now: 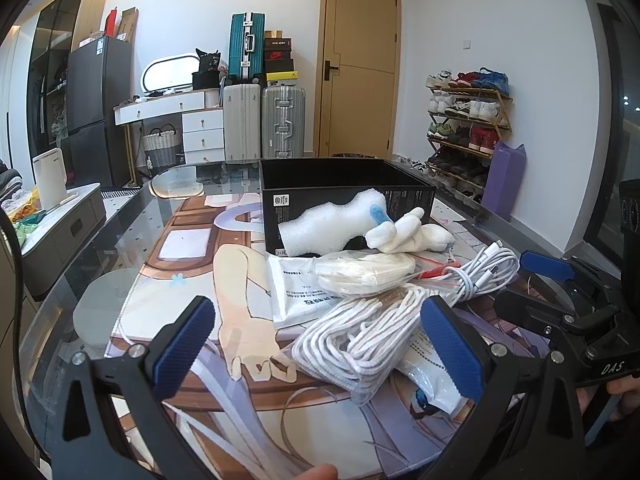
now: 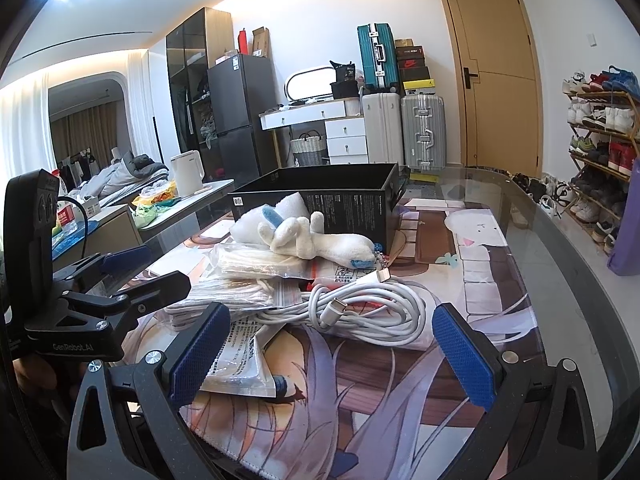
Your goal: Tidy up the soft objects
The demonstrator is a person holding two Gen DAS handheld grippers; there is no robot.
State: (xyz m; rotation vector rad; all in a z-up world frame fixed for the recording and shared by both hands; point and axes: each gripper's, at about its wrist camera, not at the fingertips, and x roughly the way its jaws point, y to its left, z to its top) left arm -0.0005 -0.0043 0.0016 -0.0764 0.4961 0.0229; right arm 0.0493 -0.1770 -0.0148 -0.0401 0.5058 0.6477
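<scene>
A pile of soft items lies on a printed mat (image 1: pixel 192 280) in front of an open black box (image 1: pixel 344 188). On top rests a white plush toy (image 1: pixel 404 232) with blue patches, leaning on white foam (image 1: pixel 328 226). Below sit a bagged white cloth (image 1: pixel 364 270), a bagged bundle of white rope (image 1: pixel 360 336), a coiled white charging cable (image 1: pixel 484 272) and flat white packets (image 1: pixel 288 292). My left gripper (image 1: pixel 320 348) is open just before the rope bag. My right gripper (image 2: pixel 332 348) is open, close to the coiled cable (image 2: pixel 360 312); the plush toy (image 2: pixel 316 236) and black box (image 2: pixel 320 196) lie beyond.
The mat covers a glass table (image 2: pixel 560 264). A low side counter (image 1: pixel 68 220) with a white kettle (image 1: pixel 50 178) stands left. Suitcases (image 1: pixel 264 120), a dresser, a wooden door (image 1: pixel 360 68) and a shoe rack (image 1: pixel 468 128) line the far wall. The other gripper's body (image 1: pixel 580 312) shows at right.
</scene>
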